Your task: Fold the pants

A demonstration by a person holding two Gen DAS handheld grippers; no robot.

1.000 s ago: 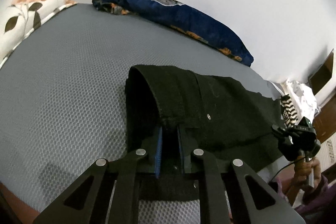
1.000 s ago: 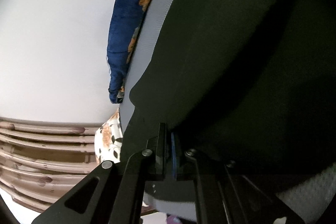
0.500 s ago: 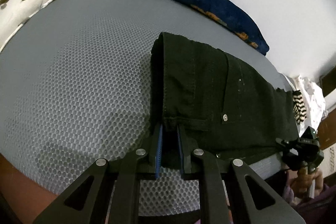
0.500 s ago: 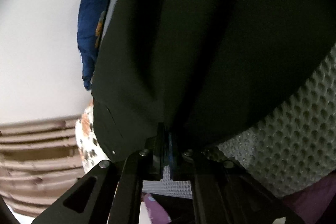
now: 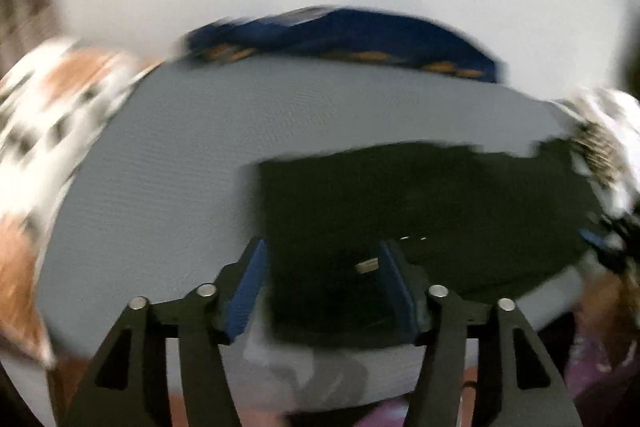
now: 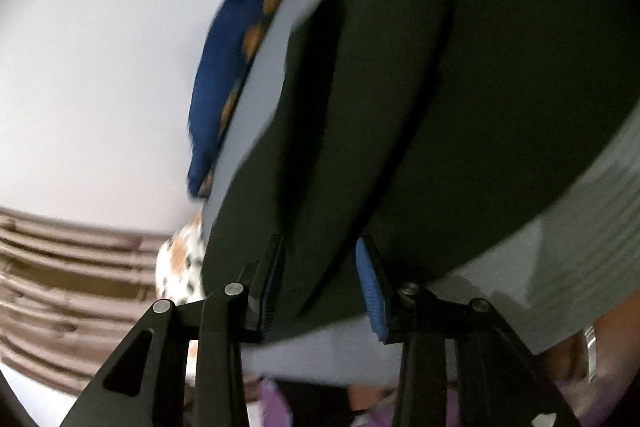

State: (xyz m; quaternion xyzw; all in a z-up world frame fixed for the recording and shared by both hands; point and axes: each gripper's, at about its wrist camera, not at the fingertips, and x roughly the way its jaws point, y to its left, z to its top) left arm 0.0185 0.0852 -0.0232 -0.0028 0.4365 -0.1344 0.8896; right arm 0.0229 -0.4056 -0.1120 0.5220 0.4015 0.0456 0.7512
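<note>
The black pants (image 5: 420,211) lie folded lengthwise on the grey mesh mattress (image 5: 192,155), near its front edge. My left gripper (image 5: 322,259) is open, its blue pads either side of the waist end, holding nothing. In the right wrist view the pants (image 6: 460,87) fill most of the frame. My right gripper (image 6: 320,259) is open around the near edge of the fabric and not clamped on it. The right gripper also shows at the far right of the left wrist view (image 5: 608,239). Both views are motion-blurred.
A blue patterned blanket (image 5: 352,39) lies along the mattress's far edge by the white wall. A floral pillow (image 5: 48,115) is on the left. White and striped clothes (image 5: 604,139) are piled at the right end. A wooden slatted headboard (image 6: 60,267) shows behind the pillow.
Both grippers have opened and let go of the pants. The pants now rest flat on the mattress, and both grippers have drawn back slightly.
</note>
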